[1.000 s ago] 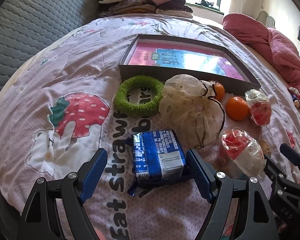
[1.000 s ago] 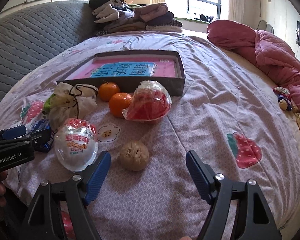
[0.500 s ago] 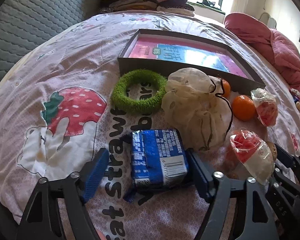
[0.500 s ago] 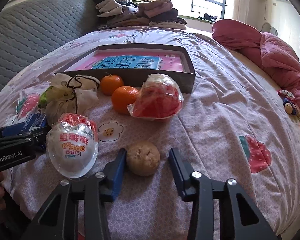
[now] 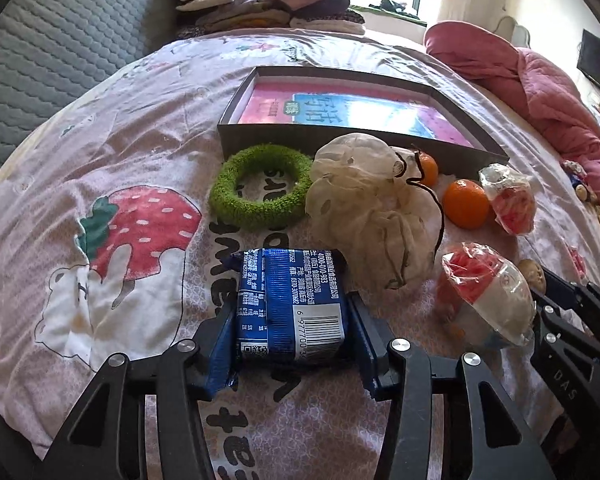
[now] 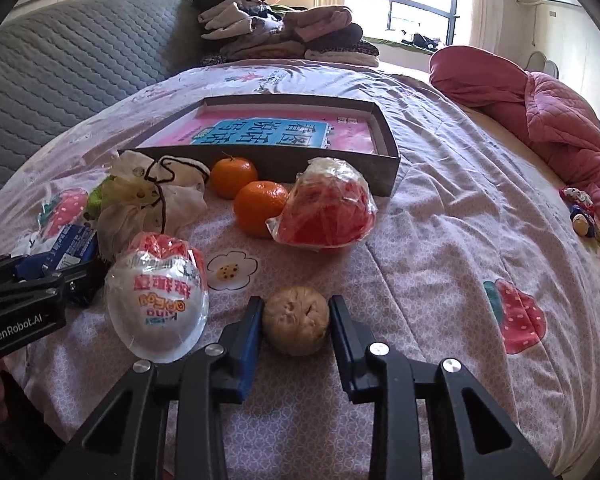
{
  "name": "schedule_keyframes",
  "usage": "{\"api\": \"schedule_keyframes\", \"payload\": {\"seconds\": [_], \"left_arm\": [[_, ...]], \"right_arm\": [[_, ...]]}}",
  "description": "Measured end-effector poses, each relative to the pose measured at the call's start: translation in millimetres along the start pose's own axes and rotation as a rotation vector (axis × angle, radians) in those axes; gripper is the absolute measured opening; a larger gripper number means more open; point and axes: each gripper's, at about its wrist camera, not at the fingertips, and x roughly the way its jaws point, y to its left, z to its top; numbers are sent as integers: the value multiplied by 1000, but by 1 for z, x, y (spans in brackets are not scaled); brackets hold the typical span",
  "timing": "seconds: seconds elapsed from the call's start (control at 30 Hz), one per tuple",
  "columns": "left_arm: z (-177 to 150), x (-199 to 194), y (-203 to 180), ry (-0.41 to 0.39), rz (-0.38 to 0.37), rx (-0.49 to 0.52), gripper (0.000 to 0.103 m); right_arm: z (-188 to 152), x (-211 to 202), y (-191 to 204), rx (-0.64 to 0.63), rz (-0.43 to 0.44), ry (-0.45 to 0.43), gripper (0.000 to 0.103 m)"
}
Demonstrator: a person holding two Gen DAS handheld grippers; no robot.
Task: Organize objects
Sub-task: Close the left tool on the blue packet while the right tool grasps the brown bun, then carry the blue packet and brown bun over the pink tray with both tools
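bed (image 6: 440,240) with box (image 6: 340,166), oranges (image 6: 260,208)

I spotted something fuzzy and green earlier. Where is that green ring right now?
In the left wrist view, the green ring lies flat on the bedspread, just in front of the shallow box, with the cream mesh pouch touching its right side.

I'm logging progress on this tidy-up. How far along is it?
Done: nothing visible; the box holds only a pink book. In hand: the right gripper is shut on the brown ball; the left gripper is closing around the blue packet. Left: two oranges, green ring, mesh pouch and two wrapped toys.
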Motion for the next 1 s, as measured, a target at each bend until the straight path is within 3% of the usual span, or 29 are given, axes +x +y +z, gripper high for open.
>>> {"api": "schedule_keyframes", "payload": {"seconds": [1.0], "left_arm": [[13, -67, -1, -150, 24, 13, 52]], "right_arm": [[24, -53, 6, -16, 4, -138, 33]]}}
